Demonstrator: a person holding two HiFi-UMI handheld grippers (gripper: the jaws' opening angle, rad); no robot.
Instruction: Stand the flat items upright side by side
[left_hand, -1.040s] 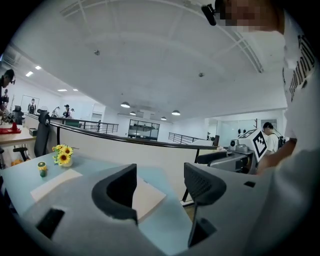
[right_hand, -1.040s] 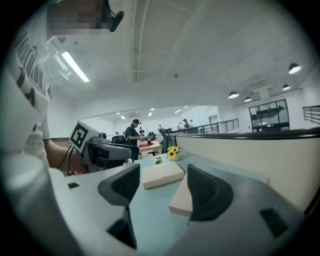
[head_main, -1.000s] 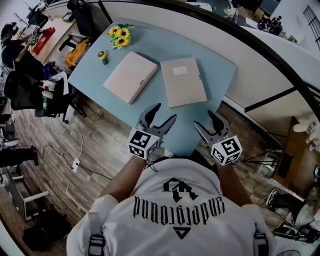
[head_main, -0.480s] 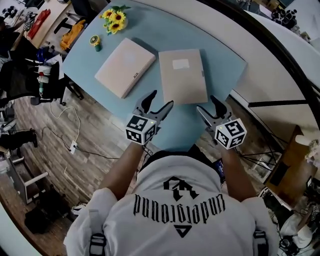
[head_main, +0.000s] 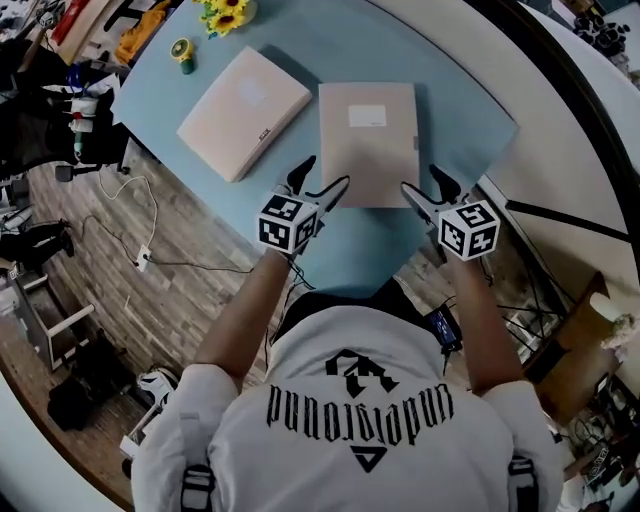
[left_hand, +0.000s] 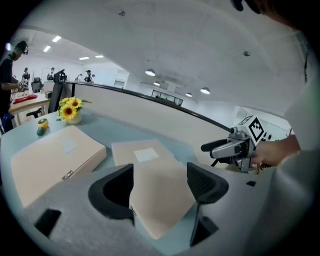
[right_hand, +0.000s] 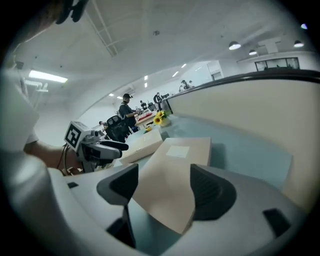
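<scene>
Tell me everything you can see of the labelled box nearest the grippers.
The flat beige file box looks like card, with a white label on top. It lies flat and closed on the blue table, apart from the second box. The left gripper, its jaws just opening, and the right gripper, open, frame its near corners without clamping it.

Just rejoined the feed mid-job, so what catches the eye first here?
Two tan boxes lie flat on the blue table: the labelled box near centre, the plain box to its left. The left hand-held gripper and right hand-held gripper hover at the labelled box's near corners, jaws open, gripping nothing; the left's jaws have just been opening, a corner between them.
</scene>
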